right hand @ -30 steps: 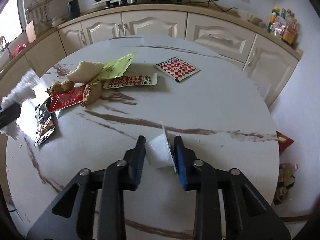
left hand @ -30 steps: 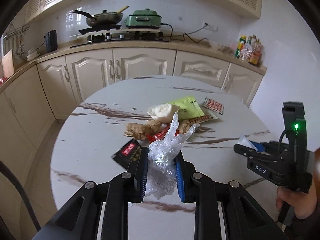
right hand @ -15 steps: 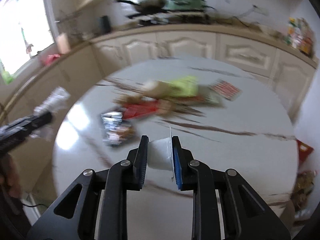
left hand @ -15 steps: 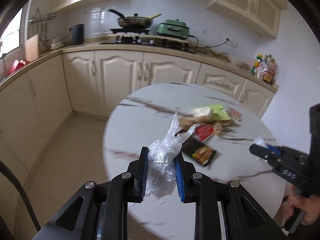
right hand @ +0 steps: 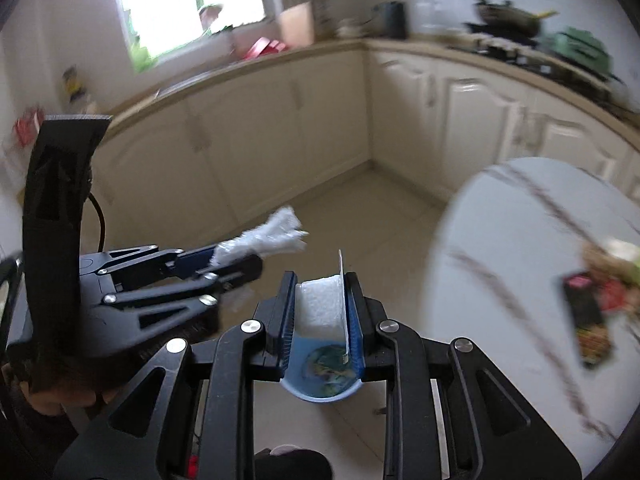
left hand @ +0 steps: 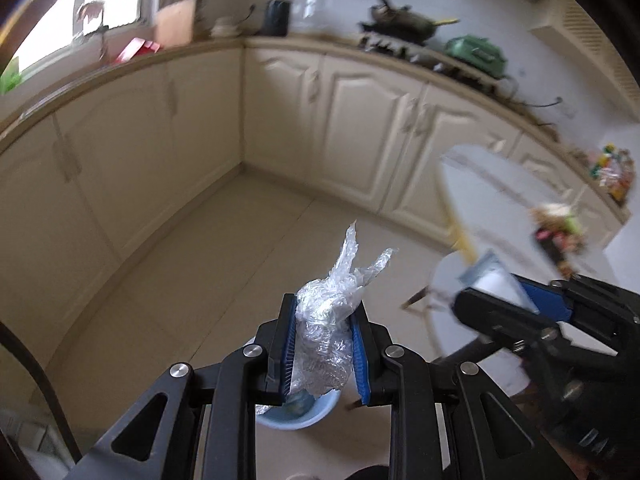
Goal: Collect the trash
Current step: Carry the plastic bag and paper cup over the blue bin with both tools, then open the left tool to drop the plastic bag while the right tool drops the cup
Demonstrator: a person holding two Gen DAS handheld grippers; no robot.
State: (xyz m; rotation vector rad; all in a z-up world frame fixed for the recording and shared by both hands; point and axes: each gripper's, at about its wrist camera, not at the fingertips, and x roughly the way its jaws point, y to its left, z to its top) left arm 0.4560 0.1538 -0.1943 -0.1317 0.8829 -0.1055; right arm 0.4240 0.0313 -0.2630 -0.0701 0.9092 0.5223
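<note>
Left wrist view: the left gripper [left hand: 323,350] clamps a crumpled wad of clear plastic wrap [left hand: 332,320] between its blue pads, the loose end sticking up past the fingertips. Directly beneath it, on the beige tiled floor, stands a light blue bin [left hand: 298,412] with some rubbish already inside. To the right, the right gripper [left hand: 496,288] is pinched on a small white cup [left hand: 490,278] with a peeled foil lid. Beyond it the round marble table [left hand: 488,184] carries a blurred heap of wrappers [left hand: 556,232]. In the right wrist view the same white cup [right hand: 320,306] sits squeezed between the pads, above the blue bin [right hand: 320,390]. The left gripper [right hand: 240,258] shows at the left with the plastic wrap [right hand: 272,234]. Farther off, cream cabinets [right hand: 320,120] run along the wall, with a pan [right hand: 508,14] on the hob.
</note>
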